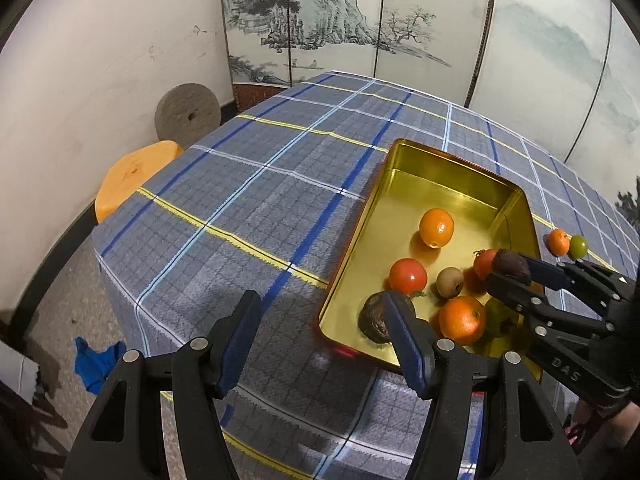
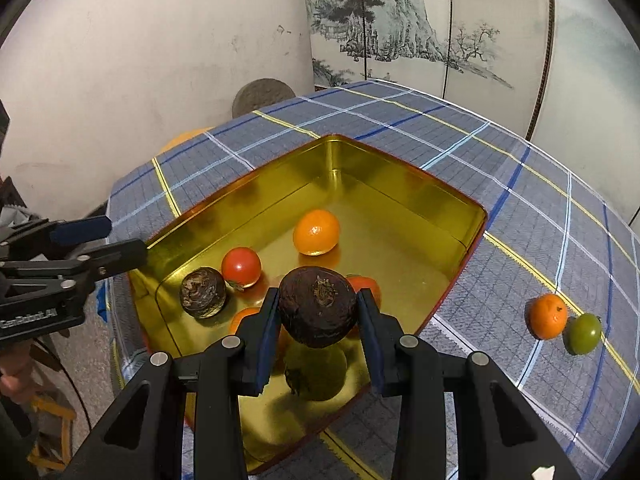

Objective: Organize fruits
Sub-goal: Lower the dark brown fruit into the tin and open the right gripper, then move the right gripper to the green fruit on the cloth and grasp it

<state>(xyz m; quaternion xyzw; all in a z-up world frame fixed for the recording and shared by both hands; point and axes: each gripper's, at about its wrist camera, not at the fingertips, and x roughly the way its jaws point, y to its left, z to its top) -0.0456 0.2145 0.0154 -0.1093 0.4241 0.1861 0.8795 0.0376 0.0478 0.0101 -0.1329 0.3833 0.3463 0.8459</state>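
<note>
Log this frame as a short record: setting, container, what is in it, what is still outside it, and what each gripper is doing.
setting: table under a blue plaid cloth
container: gold tin, open
inside: orange, red tomato, dark wrinkled fruit, others partly hidden
outside: small orange touching a green fruit
right gripper: shut on a dark brown fruit, above the tin
left gripper: open, empty, at the tin's near corner
</note>
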